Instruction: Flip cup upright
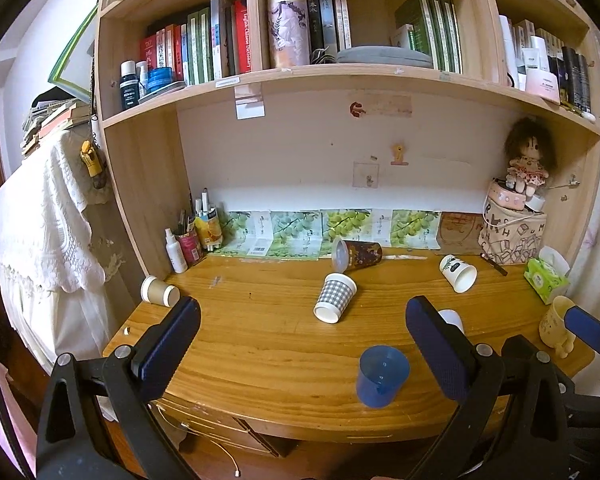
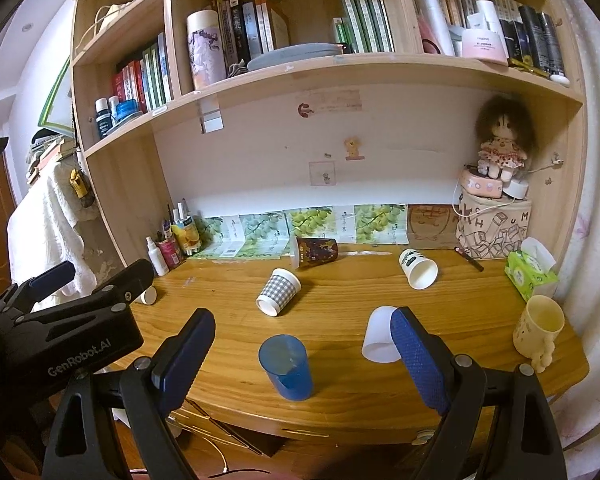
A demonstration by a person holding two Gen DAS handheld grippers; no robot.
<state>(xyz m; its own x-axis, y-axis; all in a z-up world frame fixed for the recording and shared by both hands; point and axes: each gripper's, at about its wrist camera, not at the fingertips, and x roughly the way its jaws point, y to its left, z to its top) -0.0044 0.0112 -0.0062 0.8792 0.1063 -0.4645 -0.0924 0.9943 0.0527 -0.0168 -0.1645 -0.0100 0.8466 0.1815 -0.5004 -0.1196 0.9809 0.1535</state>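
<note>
A blue plastic cup [image 1: 381, 376] stands upright near the desk's front edge; it also shows in the right wrist view [image 2: 286, 366]. A white cup [image 2: 380, 340] stands upside down to its right. A checked cup [image 1: 335, 297], a dark patterned cup [image 1: 358, 255], a white printed cup [image 1: 458, 273] and a brown paper cup [image 1: 160, 290] lie on their sides. My left gripper [image 1: 300, 344] is open and empty above the desk front. My right gripper [image 2: 300, 360] is open and empty, with the blue cup between its fingers in view.
The wooden desk [image 1: 260, 344] sits under bookshelves [image 1: 300, 76]. A yellow mug [image 2: 538, 332] stands at the right edge, next to a green tissue box [image 2: 530, 274]. Pen holders and a spray bottle [image 1: 176, 250] are back left; a bag with a doll [image 2: 496, 232] back right.
</note>
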